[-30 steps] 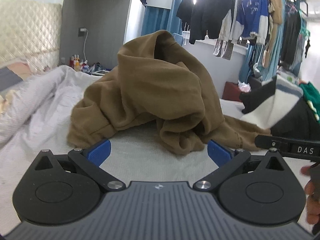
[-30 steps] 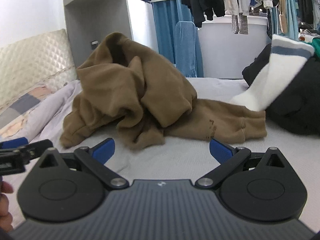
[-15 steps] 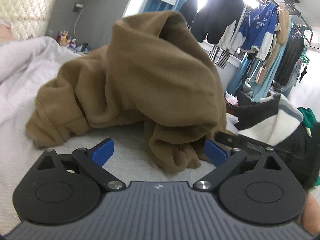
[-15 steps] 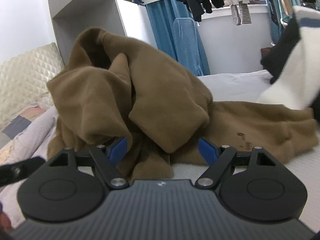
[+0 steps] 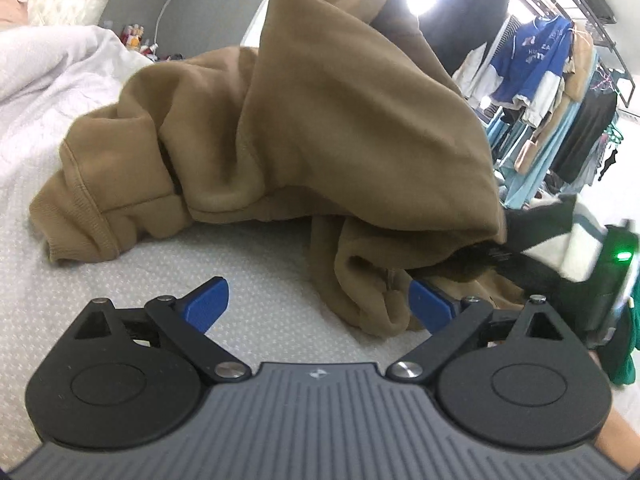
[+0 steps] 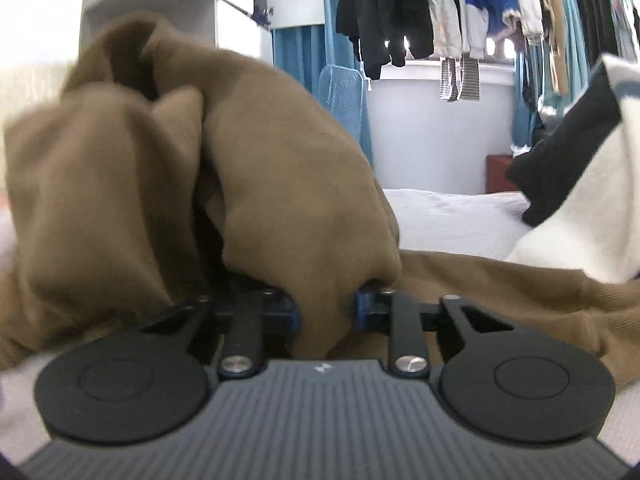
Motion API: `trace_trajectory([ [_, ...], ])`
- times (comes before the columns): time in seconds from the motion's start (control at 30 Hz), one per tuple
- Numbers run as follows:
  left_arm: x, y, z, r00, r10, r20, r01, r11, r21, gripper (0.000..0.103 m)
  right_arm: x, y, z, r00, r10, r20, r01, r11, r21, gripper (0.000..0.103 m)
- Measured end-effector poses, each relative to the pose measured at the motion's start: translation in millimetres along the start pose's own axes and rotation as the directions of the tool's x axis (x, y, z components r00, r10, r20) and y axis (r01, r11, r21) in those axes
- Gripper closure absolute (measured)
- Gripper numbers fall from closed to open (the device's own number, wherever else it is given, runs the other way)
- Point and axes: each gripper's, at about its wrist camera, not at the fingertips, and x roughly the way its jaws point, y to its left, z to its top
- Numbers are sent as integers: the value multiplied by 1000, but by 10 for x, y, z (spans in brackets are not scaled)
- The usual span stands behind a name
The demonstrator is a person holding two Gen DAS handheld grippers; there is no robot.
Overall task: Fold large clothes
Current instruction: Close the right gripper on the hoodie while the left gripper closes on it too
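The right gripper is clamped on a fold of the brown hoodie, its 2 blue pads pressed into the cloth. The left gripper stands wide apart, holding nothing, its right pad just beside the hoodie's crumpled front edge. The hoodie is heaped on the white bed, bare sheet before it, a black-and-white garment to its right.

We see a white bedspread under everything; clothes on a rail hang behind; a black-and-white garment lies at right; a blue curtain hangs beyond.
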Motion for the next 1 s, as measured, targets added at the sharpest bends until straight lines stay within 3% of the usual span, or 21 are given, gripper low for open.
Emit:
trace_trajectory([
  [0.07, -95, -56, 17, 1000, -2, 25, 1, 1000, 14, 4, -130, -35, 79, 1000, 26, 10, -26, 999, 43, 80],
  [0.4, -841, -335, 147, 989, -40, 143, 30, 997, 67, 4, -1268, 93, 518, 983, 90, 160, -80, 995, -66, 84],
  [0.57, -1319, -437, 66, 988, -68, 135, 59, 996, 69, 4, -1843, 14, 722, 972, 110, 206, -98, 993, -71, 85],
  [0.73, -1761, -609, -101, 989, -91, 118, 81, 993, 80, 4, -2412, -93, 665, 958, 121, 259, -96, 990, -107, 86],
  [0.9, -2113, -859, -235, 989, -61, 136, 40, 987, 156, 4, -2831, -227, 713, 937, 134, 322, -105, 989, -103, 87],
  [1.0, -2151, -959, -351, 993, -3, 118, -21, 980, 197, 4, -2977, -314, 709, 925, 124, 360, -95, 991, -95, 88],
])
